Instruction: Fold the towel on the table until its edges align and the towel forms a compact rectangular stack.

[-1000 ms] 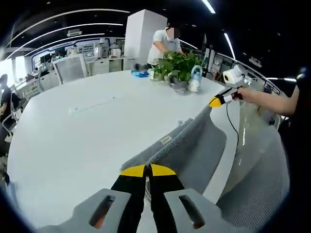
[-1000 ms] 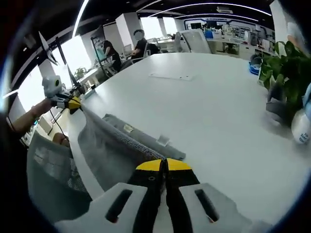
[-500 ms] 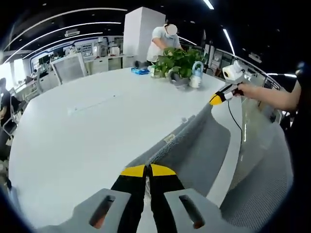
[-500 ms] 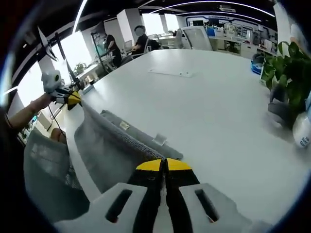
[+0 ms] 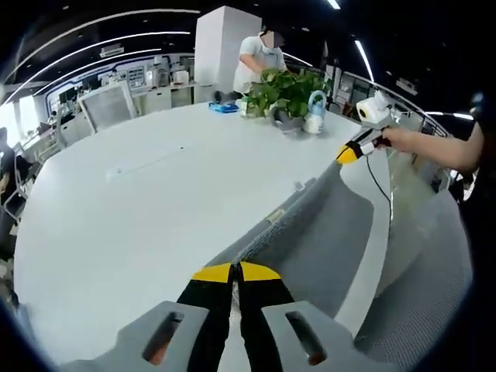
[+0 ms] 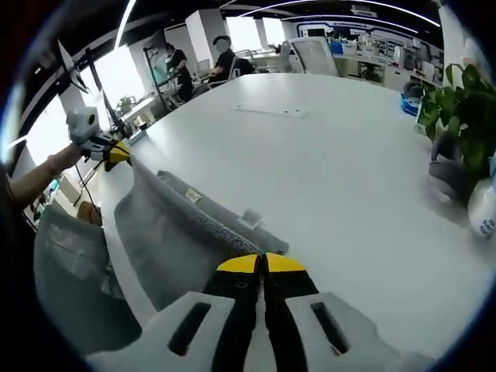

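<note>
In the left gripper view, the left gripper (image 5: 235,271) rises from the bottom with its yellow-tipped jaws pressed together on one corner of the grey towel (image 5: 325,232). The towel stretches away from it along the near edge of the white table (image 5: 132,209), part of it hanging over the edge and part lying on the top. At the far end the right gripper (image 5: 347,153) pinches the opposite corner, held by a person's hand (image 5: 403,139) on an outstretched arm reaching in from the right. In the right gripper view the right gripper's jaws are likewise closed on the towel (image 6: 167,232), and the left gripper (image 6: 116,155) shows at the far left, clamped on the other corner and held by a hand (image 6: 62,159) with the forearm extended. A potted plant (image 5: 288,93) and a pale spray bottle (image 5: 313,116) stand on the far side of the table, well apart from the towel. A mesh office chair (image 5: 422,287) sits below the table edge.
</note>
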